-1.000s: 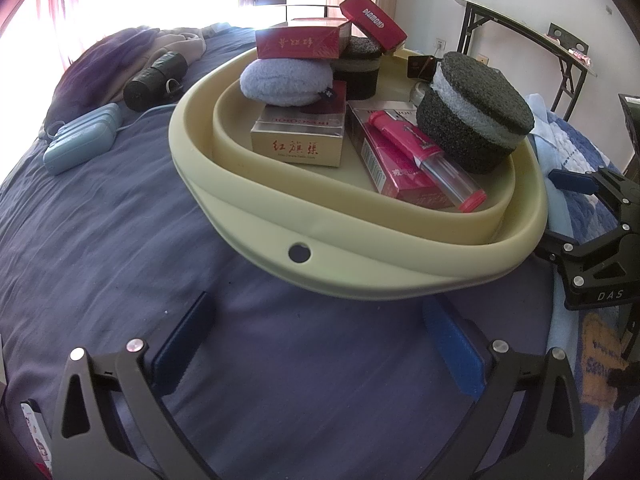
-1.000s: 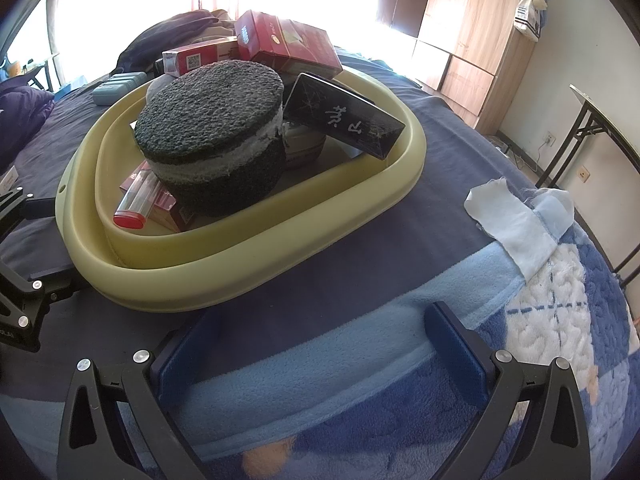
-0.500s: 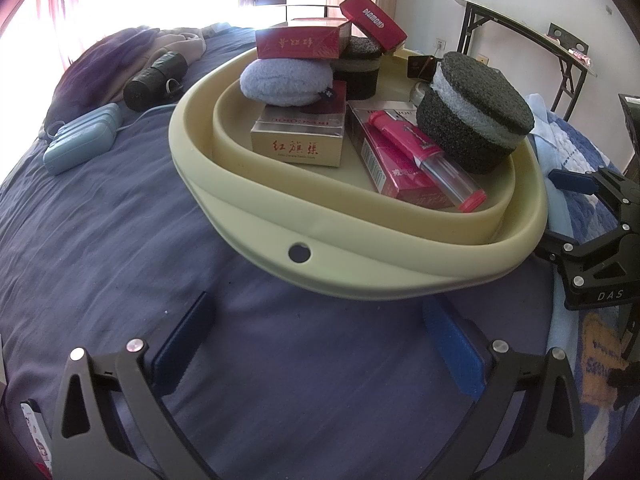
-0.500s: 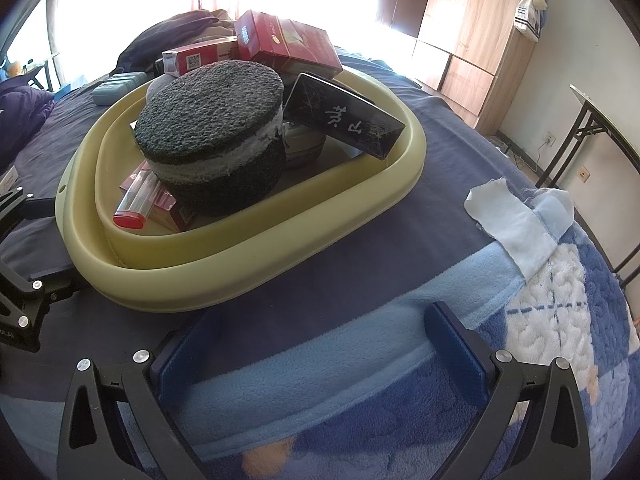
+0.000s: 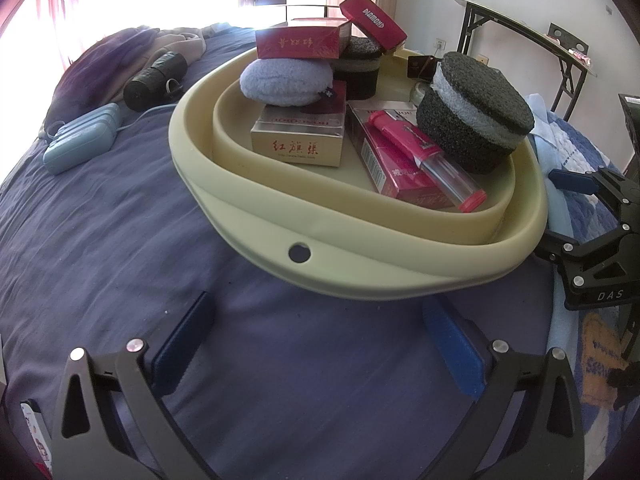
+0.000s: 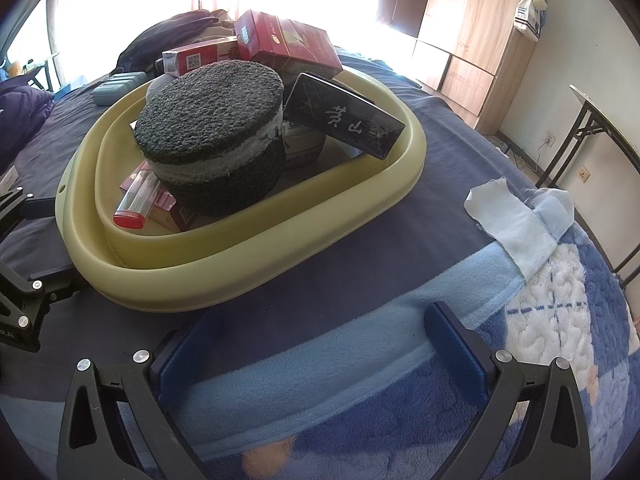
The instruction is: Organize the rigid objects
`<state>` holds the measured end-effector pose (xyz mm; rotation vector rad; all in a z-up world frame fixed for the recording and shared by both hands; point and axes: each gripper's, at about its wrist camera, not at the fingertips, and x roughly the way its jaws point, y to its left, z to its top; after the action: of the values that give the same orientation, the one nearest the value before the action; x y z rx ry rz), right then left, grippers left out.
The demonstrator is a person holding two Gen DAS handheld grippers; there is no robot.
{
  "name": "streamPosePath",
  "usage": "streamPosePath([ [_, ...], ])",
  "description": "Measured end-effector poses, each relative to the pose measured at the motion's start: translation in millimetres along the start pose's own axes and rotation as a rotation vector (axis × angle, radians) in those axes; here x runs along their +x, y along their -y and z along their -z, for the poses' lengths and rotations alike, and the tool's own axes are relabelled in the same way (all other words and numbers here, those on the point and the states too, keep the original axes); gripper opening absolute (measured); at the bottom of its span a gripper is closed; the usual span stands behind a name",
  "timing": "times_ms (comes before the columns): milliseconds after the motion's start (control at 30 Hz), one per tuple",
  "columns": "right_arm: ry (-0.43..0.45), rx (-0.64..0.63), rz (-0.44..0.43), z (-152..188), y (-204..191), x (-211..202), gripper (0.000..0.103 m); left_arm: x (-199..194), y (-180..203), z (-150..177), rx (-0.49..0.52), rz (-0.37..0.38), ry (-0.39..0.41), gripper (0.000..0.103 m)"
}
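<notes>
Sitting on the bed (image 5: 120, 240), the loaded basin (image 5: 360, 268) runs lengthwise between left gripper (image 5: 320, 344) and right gripper (image 6: 320, 344), just ahead of both; both open, empty.

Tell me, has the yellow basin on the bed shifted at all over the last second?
No. In the left wrist view the yellow basin sits in the same spot relative to the light blue case on the bedsheet, and its contents look undisturbed.

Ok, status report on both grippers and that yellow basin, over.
Left gripper open, empty. Right gripper open, empty. Pale yellow plastic basin on bed, piled with boxes and the round black sponge. Nothing in the way.
</notes>
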<state>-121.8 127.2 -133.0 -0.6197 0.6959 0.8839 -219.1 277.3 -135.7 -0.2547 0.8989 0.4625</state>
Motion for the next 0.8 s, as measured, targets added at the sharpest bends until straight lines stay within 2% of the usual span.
streamPosePath([
  [800, 0.0, -0.001, 0.0, 0.1, -1.0, -0.9, 0.103, -0.7, 0.7, -0.5, 0.0, 0.0, 0.0, 0.103],
])
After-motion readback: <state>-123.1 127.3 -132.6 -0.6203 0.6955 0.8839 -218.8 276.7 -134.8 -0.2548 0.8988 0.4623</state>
